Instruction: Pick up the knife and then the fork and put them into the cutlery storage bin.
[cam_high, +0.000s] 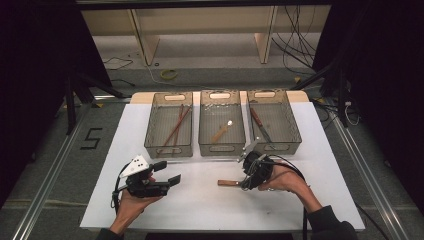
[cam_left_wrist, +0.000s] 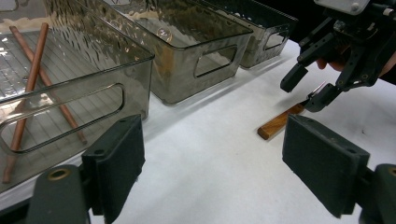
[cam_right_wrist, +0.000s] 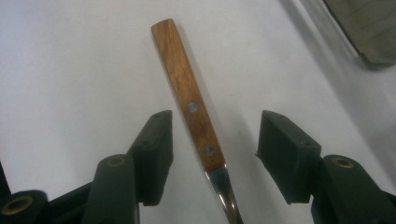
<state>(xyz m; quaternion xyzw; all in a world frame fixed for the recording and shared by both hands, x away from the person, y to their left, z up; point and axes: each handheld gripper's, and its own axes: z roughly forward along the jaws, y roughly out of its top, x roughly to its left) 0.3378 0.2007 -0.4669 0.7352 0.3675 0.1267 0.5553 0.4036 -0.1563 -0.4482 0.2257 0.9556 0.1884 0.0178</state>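
Wooden and riveted, the handle of a knife (cam_right_wrist: 189, 100) lies flat on the white table (cam_high: 200, 200), a little in from the right half of the near edge and just in front of the three grey plastic bins standing in a row along the far edge. The right gripper (cam_right_wrist: 215, 156) is lowered over it, held in the person's right hand (cam_high: 285, 181); in the right gripper view its jaws stand on either side of the handle near where the metal blade begins, partly spread, with bare table showing between each pad and the wood, so nothing is pinched. In the left gripper view the same gripper (cam_left_wrist: 310, 88) hangs over the far end of the handle (cam_left_wrist: 280, 122), one jaw tip close to the wood. The left gripper (cam_high: 167, 172) rests toward the near left corner of the table in the left hand (cam_high: 132, 202), its jaws spread wide and holding nothing, well apart from the knife. The left bin (cam_high: 169, 125) holds two reddish-brown chopsticks (cam_high: 177, 125) lying crossed; the middle bin (cam_high: 222, 122) holds a small spoon with a wooden handle (cam_high: 221, 132); the right bin (cam_high: 274, 120) holds another knife (cam_high: 260, 125) lying on its floor.
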